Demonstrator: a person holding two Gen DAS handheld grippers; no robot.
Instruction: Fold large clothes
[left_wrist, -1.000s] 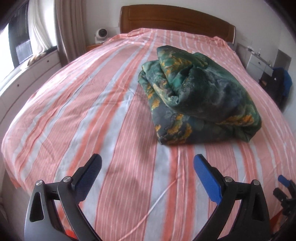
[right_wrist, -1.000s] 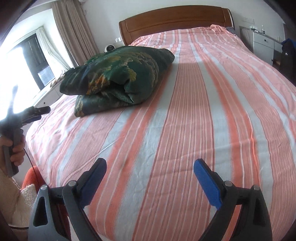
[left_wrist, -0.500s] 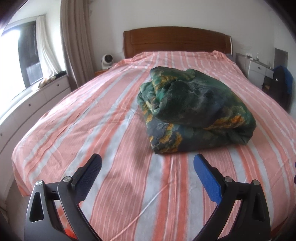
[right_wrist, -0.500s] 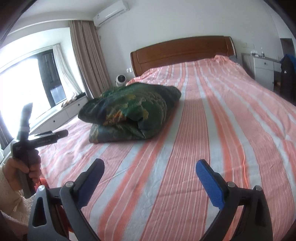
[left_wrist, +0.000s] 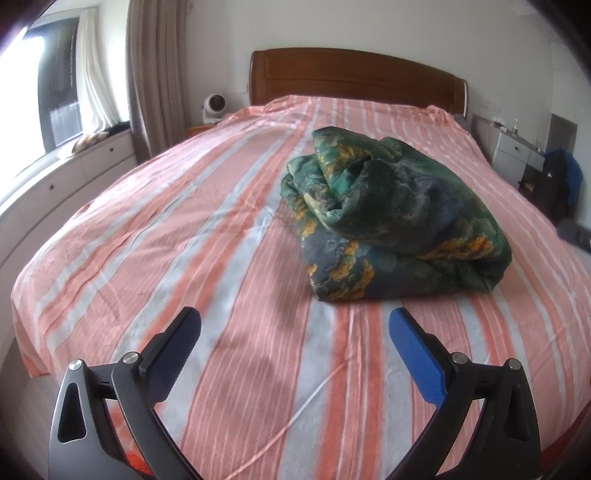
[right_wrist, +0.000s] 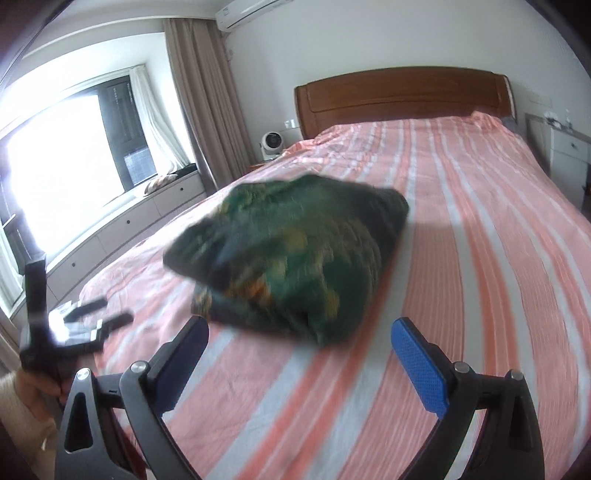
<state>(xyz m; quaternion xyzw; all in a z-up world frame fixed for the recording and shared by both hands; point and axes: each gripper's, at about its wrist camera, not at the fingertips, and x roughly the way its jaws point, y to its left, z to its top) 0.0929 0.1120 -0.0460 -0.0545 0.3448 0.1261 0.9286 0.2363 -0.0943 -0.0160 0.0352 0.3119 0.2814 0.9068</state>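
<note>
Fingers (left_wrist: 415, 356) of the left gripper (left_wrist: 293, 343) stand wide apart with nothing between them, low over the striped bed (left_wrist: 155, 236); the right gripper (right_wrist: 299, 352) is likewise spread and empty. A folded green floral garment (left_wrist: 391, 221) lies on the bed ahead of both, right of the bed's midline, its long axis running roughly across the bed, the thick folded edge toward the foot. From the right wrist the bundle is blurred, so its fold lines there cannot be read. Compared with half a second ago, the right view has swung toward the garment, which now looms nearer; the left gripper (right_wrist: 74, 325), held in a hand (right_wrist: 35, 387), has come closer to the bed's edge.
</note>
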